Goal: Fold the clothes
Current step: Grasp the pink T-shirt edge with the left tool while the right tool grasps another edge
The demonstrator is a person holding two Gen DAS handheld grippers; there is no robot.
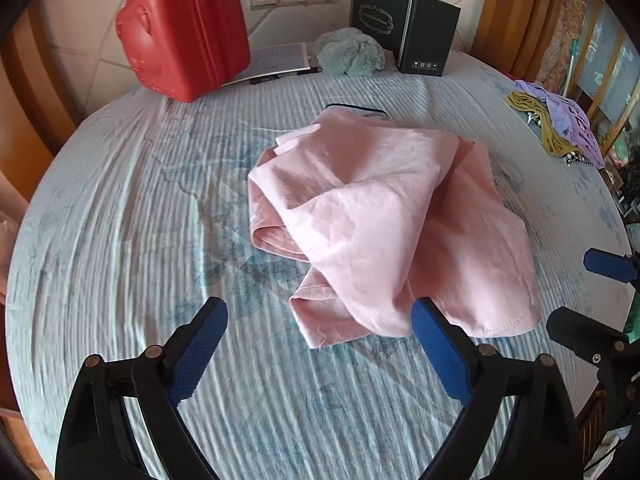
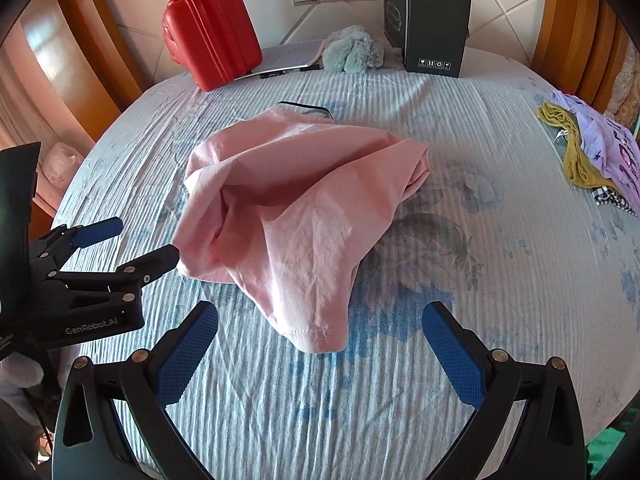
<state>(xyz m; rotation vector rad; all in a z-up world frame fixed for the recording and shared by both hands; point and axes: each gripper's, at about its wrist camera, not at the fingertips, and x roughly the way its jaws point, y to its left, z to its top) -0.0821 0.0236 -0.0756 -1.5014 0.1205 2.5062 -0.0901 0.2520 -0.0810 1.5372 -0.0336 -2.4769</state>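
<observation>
Nearest the cameras, both tools hang over the bed (image 1: 120, 208) with jaws spread wide and nothing between them. The left tool (image 1: 316, 340) has its right finger touching or just short of the near hem of the pink garment (image 1: 376, 216); in the right wrist view that finger sits at the garment's left edge. The right tool (image 2: 320, 344) faces a hemmed corner that points straight at it, just beyond its fingertips. The garment lies crumpled mid-bed, its long axis running from that near corner away toward the headboard and leftward. Each tool is close to its own side, so spreading it flat likely comes first. Farther off stand a red case (image 1: 184, 32), a dark box (image 1: 404, 28) and, at right, more clothes (image 2: 592, 152).
</observation>
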